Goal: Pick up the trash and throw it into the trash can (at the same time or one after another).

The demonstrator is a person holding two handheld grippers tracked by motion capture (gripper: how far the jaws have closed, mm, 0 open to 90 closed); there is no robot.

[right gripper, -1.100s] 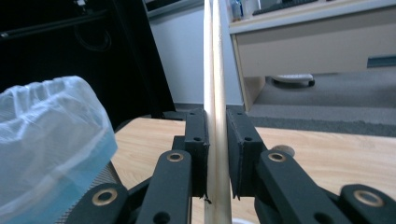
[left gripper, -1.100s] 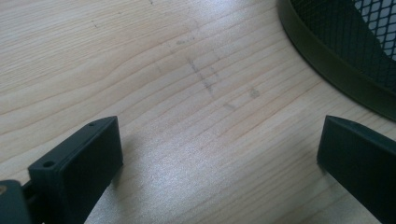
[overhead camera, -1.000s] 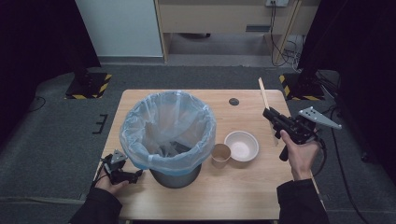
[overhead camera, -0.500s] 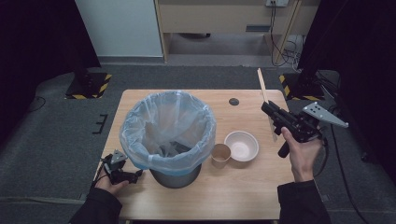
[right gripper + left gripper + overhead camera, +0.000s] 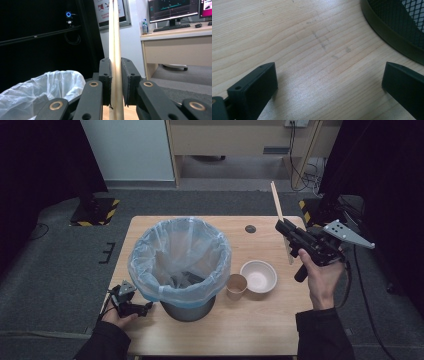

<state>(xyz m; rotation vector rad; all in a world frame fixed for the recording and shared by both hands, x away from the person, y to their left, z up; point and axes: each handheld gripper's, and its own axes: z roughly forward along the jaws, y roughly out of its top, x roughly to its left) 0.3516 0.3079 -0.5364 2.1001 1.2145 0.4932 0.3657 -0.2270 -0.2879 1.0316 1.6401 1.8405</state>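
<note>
The right gripper point(image 5: 286, 231) was clamped on a flat wooden stick point(image 5: 278, 207) — its jaws pressed against both faces of it in the right gripper view point(image 5: 115, 82). The stick point(image 5: 114, 37), pale, thin and straight, stood nearly upright, lifted clear of the table point(image 5: 260, 330) at its right side. The left gripper point(image 5: 329, 82) rested low at the table's left front corner, jaws spread wide with nothing between them, just beside the foot of the mesh bin point(image 5: 392, 37). The bin point(image 5: 189, 309) — lined with a clear bag point(image 5: 150, 252) — stood between the two grippers; a paper cup point(image 5: 236, 286) and a white bowl point(image 5: 258, 276) sat near the stick's lower end.
</note>
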